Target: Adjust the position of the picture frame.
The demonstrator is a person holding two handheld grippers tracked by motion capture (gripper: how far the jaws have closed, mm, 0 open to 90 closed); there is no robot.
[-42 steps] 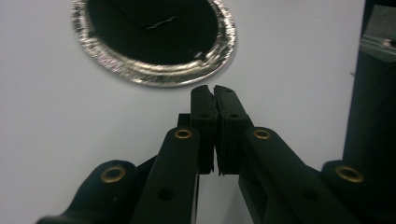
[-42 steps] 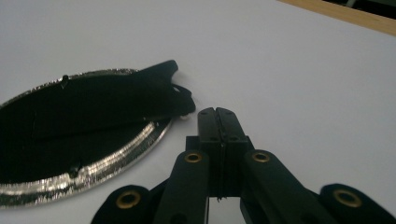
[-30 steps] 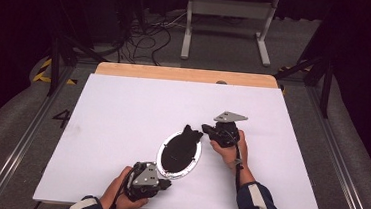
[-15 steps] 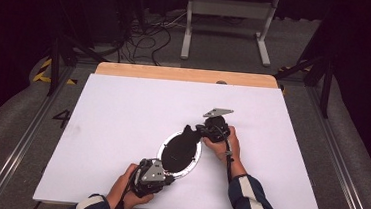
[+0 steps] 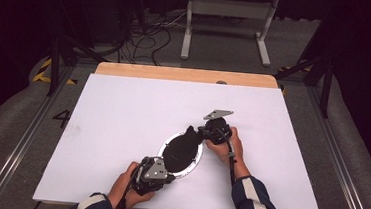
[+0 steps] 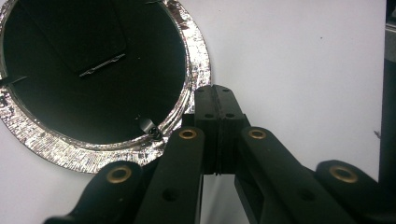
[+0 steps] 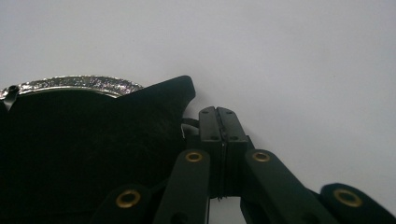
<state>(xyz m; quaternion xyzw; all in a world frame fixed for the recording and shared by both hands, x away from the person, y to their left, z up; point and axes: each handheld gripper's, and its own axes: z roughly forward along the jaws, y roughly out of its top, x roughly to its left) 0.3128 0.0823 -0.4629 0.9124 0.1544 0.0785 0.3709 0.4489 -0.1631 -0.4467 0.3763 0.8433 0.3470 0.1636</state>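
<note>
A round plate with a crinkled silver rim [image 5: 199, 157] [image 6: 194, 70] lies on the white table, and a black cloth [image 5: 180, 151] [image 6: 93, 70] [image 7: 84, 154] covers its middle. My left gripper [image 5: 170, 177] [image 6: 215, 91] is shut at the plate's near edge, tips just outside the rim, with nothing visible between the jaws. My right gripper [image 5: 200, 134] [image 7: 223, 112] is shut at the far edge. It sits beside a pointed corner of the cloth [image 7: 180, 88] that sticks out past the rim. A small dark clip [image 6: 150, 127] sits on the rim.
The white board [image 5: 122, 114] extends well to the left and behind the plate, with a wooden strip [image 5: 186, 74] at its far edge. Cables and a metal stand [image 5: 227, 22] lie on the floor beyond. Both forearms come in from the bottom edge.
My right gripper has shifted slightly left, closer to the plate and the cloth's corner. The left gripper has barely moved.
</note>
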